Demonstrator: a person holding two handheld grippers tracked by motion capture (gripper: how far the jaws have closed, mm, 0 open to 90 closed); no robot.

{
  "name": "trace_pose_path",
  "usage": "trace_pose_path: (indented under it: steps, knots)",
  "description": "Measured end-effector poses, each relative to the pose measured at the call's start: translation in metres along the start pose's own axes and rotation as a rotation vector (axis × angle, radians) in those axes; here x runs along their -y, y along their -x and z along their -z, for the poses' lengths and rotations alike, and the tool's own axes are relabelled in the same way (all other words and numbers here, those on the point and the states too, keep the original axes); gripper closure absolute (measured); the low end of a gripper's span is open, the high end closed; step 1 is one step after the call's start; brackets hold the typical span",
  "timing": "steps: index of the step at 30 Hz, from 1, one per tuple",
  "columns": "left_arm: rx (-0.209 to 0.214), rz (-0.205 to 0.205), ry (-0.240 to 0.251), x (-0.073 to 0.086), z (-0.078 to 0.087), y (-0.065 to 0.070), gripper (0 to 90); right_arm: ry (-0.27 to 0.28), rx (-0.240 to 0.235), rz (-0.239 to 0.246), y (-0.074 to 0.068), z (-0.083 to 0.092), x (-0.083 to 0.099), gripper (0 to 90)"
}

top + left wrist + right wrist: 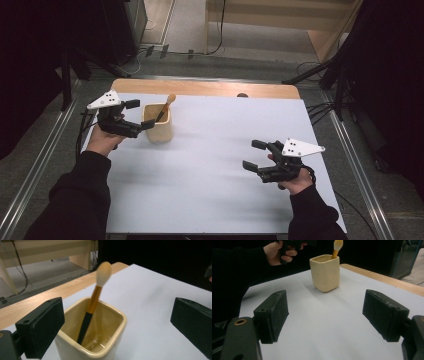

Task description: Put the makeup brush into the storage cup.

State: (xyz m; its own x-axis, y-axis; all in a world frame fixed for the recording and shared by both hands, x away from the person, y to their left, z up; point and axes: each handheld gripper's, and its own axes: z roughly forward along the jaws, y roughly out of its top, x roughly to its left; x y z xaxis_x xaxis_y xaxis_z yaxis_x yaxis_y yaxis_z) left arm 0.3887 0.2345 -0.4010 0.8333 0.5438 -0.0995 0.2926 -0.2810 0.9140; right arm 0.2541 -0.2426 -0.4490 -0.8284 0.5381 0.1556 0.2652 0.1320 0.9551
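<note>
Brush (165, 107) sits head-up in the cream cup (159, 129) at about ten o'clock on the white mat (210, 170), so the drop-in looks done. Left gripper (141, 114) is wide open beside the cup holding nothing; right gripper (254, 155) idles open and empty near four o'clock.

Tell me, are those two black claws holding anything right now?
No. The left gripper stands open beside the cream cup, the brush loose inside it. The right gripper is open over the bare white table.

no legible txt, labels, nos.
</note>
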Motion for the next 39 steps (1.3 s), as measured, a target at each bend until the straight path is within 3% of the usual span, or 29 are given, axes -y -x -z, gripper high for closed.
trace_pose_path:
  steps: [12,18,30,39]
  knots:
    - [0.002,-0.026,0.000,0.012,0.008,0.015,0.0,-0.003,0.011,0.010,0.000,0.000,0.001,21.7]
    - [0.027,-0.049,-0.001,0.018,0.012,0.025,0.0,-0.008,0.013,0.024,-0.001,-0.002,0.001,21.7]
    - [0.054,-0.043,0.010,0.040,0.025,0.046,0.0,-0.005,0.032,0.035,-0.001,-0.001,0.002,21.7]
    - [0.041,-0.035,0.013,0.049,0.036,0.055,0.0,0.006,0.050,0.044,0.000,0.002,0.003,21.7]
